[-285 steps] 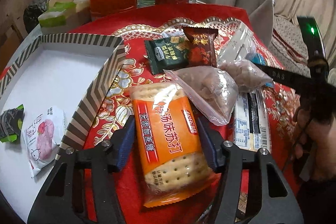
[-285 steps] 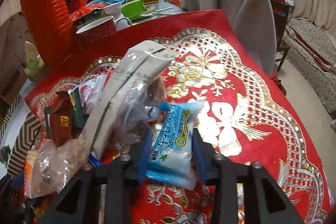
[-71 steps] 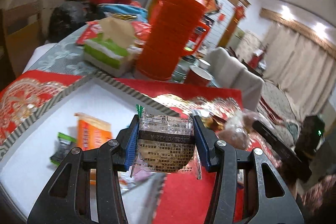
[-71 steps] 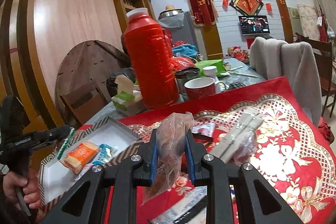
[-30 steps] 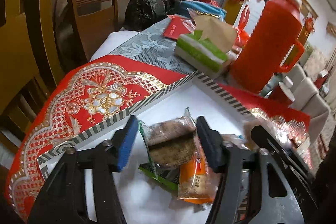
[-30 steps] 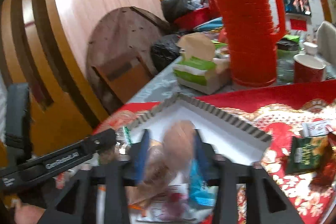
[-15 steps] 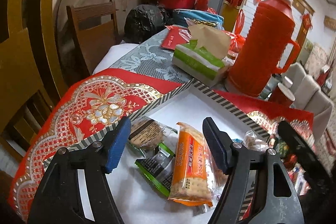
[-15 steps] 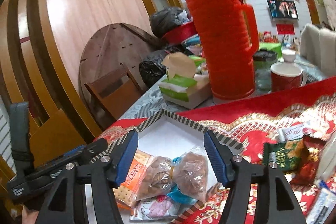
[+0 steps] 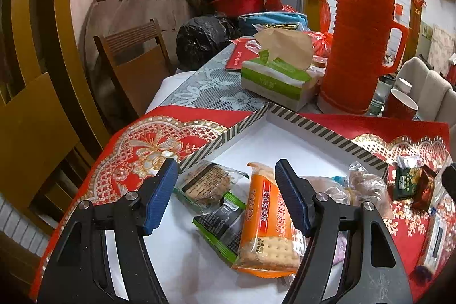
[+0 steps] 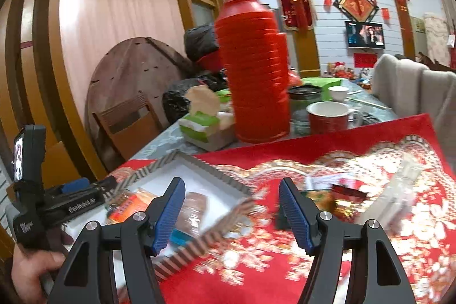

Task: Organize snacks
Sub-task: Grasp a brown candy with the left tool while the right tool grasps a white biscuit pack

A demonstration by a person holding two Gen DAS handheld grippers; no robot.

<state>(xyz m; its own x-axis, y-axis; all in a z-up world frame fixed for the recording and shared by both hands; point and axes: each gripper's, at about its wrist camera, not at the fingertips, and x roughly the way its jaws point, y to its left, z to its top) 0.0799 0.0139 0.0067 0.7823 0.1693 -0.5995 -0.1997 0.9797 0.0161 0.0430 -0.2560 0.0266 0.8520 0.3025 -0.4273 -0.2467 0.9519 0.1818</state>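
A white tray with a striped rim holds a brown cookie packet, a green-black packet, an orange cracker pack and clear bags. My left gripper hovers open over them, holding nothing. My right gripper is past the tray's right corner, its jaws opening with nothing between them. A clear bag lies in the tray behind its left finger. A green packet and a red-brown packet lie loose on the red cloth.
A tall red thermos, a green tissue box and a red mug stand behind the tray. A wooden chair is beyond the table's left edge. A hand grips the left tool.
The left gripper opened, dropped the brown cookie packet into the tray and drew back. The right gripper released the clear bag into the tray, widened and swung right over the red cloth.
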